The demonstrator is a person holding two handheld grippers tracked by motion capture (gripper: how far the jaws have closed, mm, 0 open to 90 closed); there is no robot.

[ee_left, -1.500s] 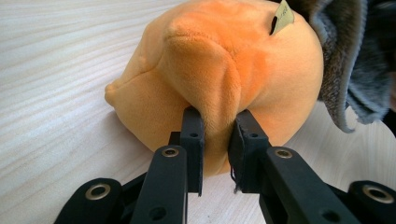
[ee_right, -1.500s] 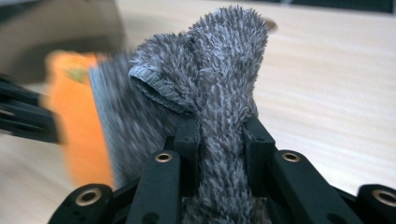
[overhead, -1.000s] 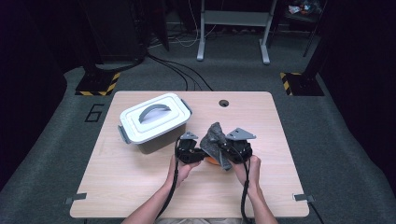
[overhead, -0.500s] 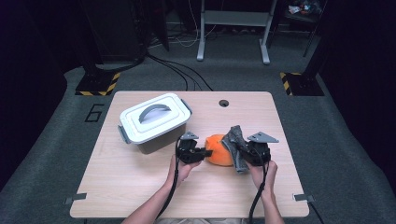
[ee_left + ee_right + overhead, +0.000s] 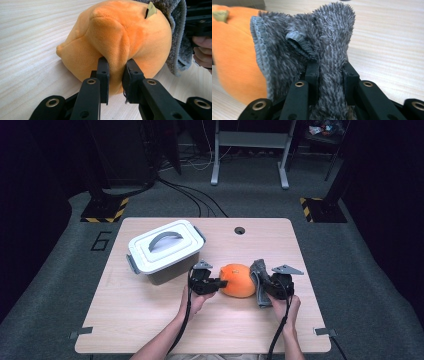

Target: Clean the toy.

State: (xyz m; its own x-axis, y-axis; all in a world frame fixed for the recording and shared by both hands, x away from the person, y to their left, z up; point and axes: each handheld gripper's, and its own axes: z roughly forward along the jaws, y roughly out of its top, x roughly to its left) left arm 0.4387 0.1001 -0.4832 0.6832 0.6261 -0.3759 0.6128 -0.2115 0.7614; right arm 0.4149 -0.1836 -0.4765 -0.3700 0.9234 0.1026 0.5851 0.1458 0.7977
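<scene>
Left hand-held gripper [image 5: 115,72] pinches orange plush [image 5: 120,37] | right [image 5: 329,75] pinches grey cloth [image 5: 312,47] (fuzzy)

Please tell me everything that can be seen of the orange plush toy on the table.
The orange plush toy is a rounded, soft pumpkin-like cushion of short fuzzy fabric with puffed ribs and a small tan tag. It lies on the wooden table, right of the white lidded box. The left gripper pinches one rib; a grey fleecy cloth, clamped by the right gripper, rests against its far side.
</scene>
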